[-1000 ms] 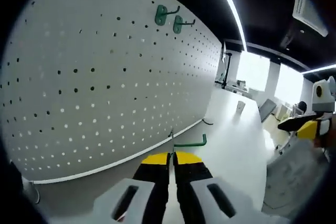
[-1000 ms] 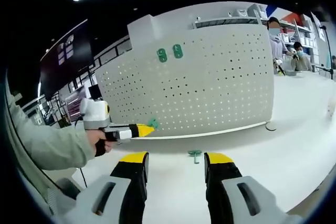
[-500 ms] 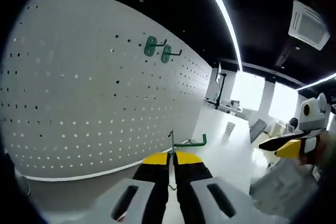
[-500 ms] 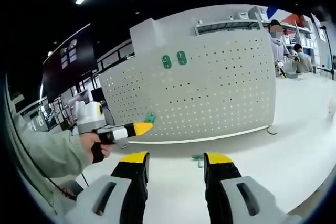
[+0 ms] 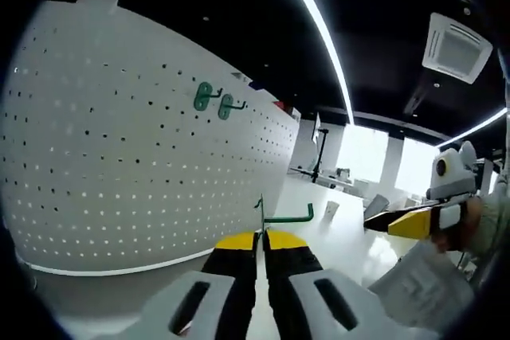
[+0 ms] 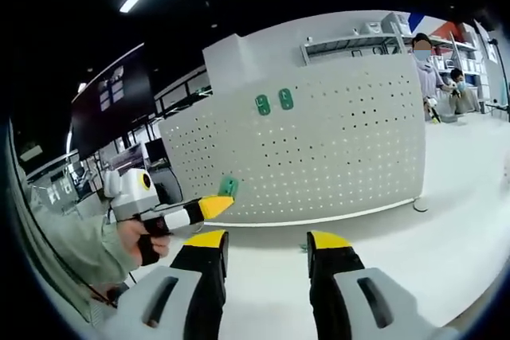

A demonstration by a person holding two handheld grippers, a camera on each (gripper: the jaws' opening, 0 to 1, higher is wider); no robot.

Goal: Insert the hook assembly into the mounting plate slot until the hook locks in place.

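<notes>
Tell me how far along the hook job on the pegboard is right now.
Done: two green hooks already hang high on the white pegboard. In hand: the left gripper is shut on a third green hook, held in the air off the board; the right gripper is open and holds nothing. Left: bring that hook to the board, push it into the holes and seat it.

Pegboard point(image 5: 135, 157): matt white sheet w/ punched holes, looks like painted metal. Two mounted hooks point(image 5: 213, 101): green, smooth coated finish. Held hook point(image 5: 283, 216) in left gripper point(image 5: 260, 243): thin wire, green coating, bare steel-looking upright pin. Gripper jaws: matt black w/ yellow tips, plastic-looking; bodies smooth light-grey plastic. Right gripper point(image 6: 264, 248) same finish. Tabletop point(image 6: 414, 236): smooth white, slight sheen. Sleeve point(image 6: 68, 244): pale cloth, matt.
</notes>
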